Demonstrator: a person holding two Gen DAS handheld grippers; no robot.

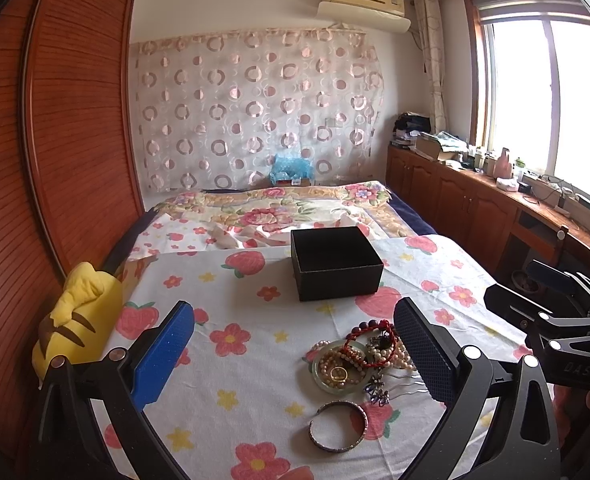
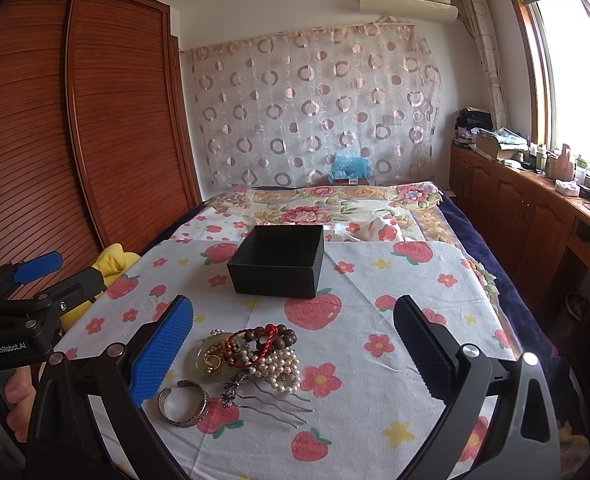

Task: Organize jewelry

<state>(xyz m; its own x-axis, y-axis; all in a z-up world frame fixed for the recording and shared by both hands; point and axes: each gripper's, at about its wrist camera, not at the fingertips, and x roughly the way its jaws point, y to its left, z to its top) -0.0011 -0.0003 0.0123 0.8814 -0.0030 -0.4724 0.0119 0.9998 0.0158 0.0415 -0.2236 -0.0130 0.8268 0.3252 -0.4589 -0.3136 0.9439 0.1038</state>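
A heap of jewelry [image 1: 361, 354] [image 2: 255, 356] lies on the flower-print cloth [image 1: 255, 280] [image 2: 375, 280]: pearl strands, a red cord bracelet, brown beads, a pale green bangle with a gold ring inside. A silver cuff bracelet [image 1: 339, 426] [image 2: 183, 403] and a metal hair comb [image 2: 271, 400] lie nearest me. Behind the heap stands a black box [image 1: 335, 262] [image 2: 279, 264], without a lid and with nothing inside. My left gripper [image 1: 295, 344] hovers open above the cloth, left of the heap. My right gripper [image 2: 293, 344] is open too, with the heap between its fingers' lines.
A yellow plush toy [image 1: 81, 316] [image 2: 113, 264] sits at the bed's left edge beside a wooden wardrobe [image 1: 55, 120]. A floral blanket [image 1: 279, 210] covers the far half of the bed. Wooden cabinets [image 2: 527, 208] with clutter run under the window at right.
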